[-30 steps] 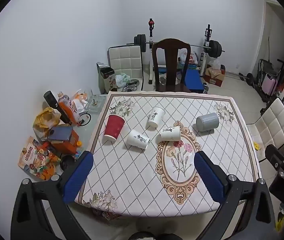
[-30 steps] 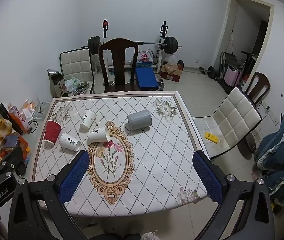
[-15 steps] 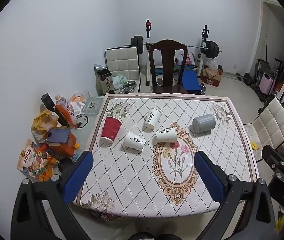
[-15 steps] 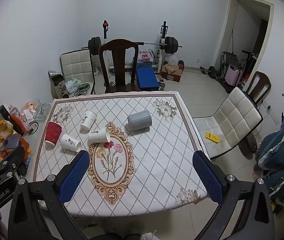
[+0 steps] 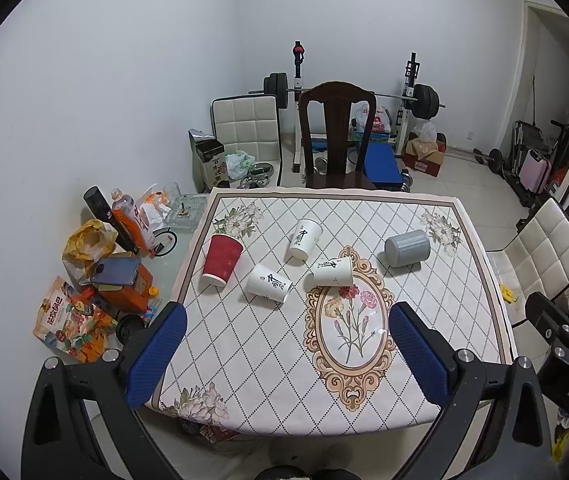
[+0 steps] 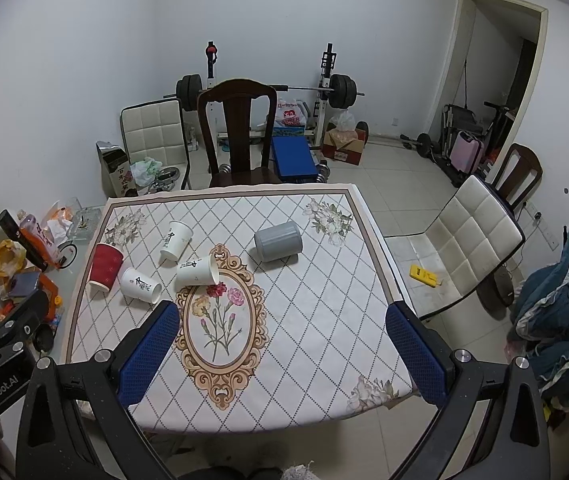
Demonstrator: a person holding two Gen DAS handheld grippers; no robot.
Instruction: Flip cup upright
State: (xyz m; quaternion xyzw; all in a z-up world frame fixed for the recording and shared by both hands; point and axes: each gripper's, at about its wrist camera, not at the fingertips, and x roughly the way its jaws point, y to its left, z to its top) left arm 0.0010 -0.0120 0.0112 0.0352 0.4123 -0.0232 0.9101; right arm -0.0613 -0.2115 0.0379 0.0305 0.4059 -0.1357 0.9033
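Both cameras sit farther back and higher than a second ago, so the surface (image 5: pixel 464 320) and its cups appear smaller and more of the floor shows; the cups themselves have not shifted.

Left gripper (image 5: pixel 286 354): blue-padded fingers (image 5: pixel 156 354) spread wide, nothing between them, hovering above the near edge of the surface. Right gripper (image 6: pixel 282 354): fingers (image 6: pixel 414 356) likewise spread wide and empty, well apart from every cup.

Five cups lie on the far half of the patterned cloth, all on their sides.
- Red cup (image 5: pixel 221 260): nearest the left edge, rim toward the camera.
- White cup, near-left (image 5: pixel 267 283): just beside the red cup, mouth pointing right.
- White cup, far (image 5: pixel 303 239): behind the other two, rim away from the camera.
- White cup, centre (image 5: pixel 332 271): lying at the top border of the oval floral medallion (image 5: pixel 348 320), mouth pointing right.
- Grey cup (image 5: pixel 407 248): alone on the right side, well apart from the white group, closed base facing left.

A dark wooden chair (image 5: pixel 336 136) stands at the far edge. Clutter, including a bottle (image 5: pixel 132 220) and a snack bag (image 5: pixel 66 320), lies left of the cloth. A white padded chair (image 6: pixel 468 240) stands on the right.
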